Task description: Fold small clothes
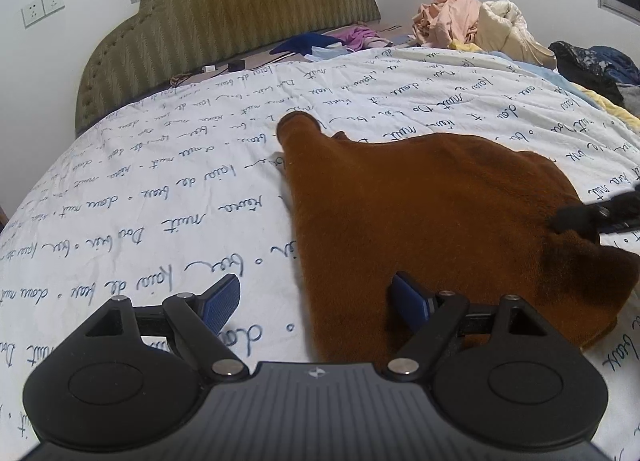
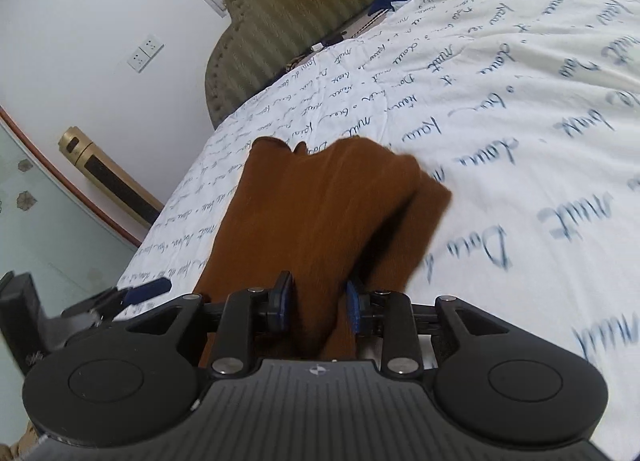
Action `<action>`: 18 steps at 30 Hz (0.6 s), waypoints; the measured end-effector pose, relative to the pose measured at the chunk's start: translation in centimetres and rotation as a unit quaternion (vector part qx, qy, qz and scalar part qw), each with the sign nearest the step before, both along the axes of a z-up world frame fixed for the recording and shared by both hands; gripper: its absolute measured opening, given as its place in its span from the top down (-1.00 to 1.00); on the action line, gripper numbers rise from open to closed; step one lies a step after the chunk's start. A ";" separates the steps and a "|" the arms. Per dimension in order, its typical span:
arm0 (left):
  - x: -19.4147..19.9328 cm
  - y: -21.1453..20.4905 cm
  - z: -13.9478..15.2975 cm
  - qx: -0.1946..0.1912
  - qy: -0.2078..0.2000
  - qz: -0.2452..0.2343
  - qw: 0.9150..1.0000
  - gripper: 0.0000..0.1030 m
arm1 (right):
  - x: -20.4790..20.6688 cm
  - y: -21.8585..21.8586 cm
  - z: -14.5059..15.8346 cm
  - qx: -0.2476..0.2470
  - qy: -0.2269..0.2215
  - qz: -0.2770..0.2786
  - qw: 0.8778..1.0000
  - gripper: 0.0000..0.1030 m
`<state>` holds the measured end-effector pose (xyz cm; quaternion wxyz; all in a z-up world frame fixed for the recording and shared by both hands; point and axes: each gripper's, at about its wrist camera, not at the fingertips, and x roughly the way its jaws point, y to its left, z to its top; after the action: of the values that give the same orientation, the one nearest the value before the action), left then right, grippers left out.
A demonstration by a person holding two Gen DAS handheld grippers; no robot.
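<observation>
A rust-brown knit garment lies spread on the bed's white quilt printed with blue handwriting. One narrow part, perhaps a sleeve, reaches toward the headboard. The near right edge is lifted and bunched, doubled over in soft vertical folds; the rest rests flat. Its fabric looks fuzzy and faintly ribbed.

The brown garment is soft, matt, fuzzy knit cloth; the bed's quilt is smooth printed cotton; the headboard is ribbed upholstery.
</observation>
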<state>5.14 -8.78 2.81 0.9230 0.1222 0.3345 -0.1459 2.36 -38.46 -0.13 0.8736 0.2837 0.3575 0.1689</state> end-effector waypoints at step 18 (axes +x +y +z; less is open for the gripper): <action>-0.3 2.2 -0.4 -0.016 0.020 0.004 1.000 -0.75 | -4.8 0.1 0.1 -0.001 -0.013 -0.069 0.998 -0.25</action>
<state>4.80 -6.58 2.37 0.9185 0.1036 0.3508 -0.1500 -2.43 -38.38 -0.03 0.8881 0.3044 0.3259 0.1114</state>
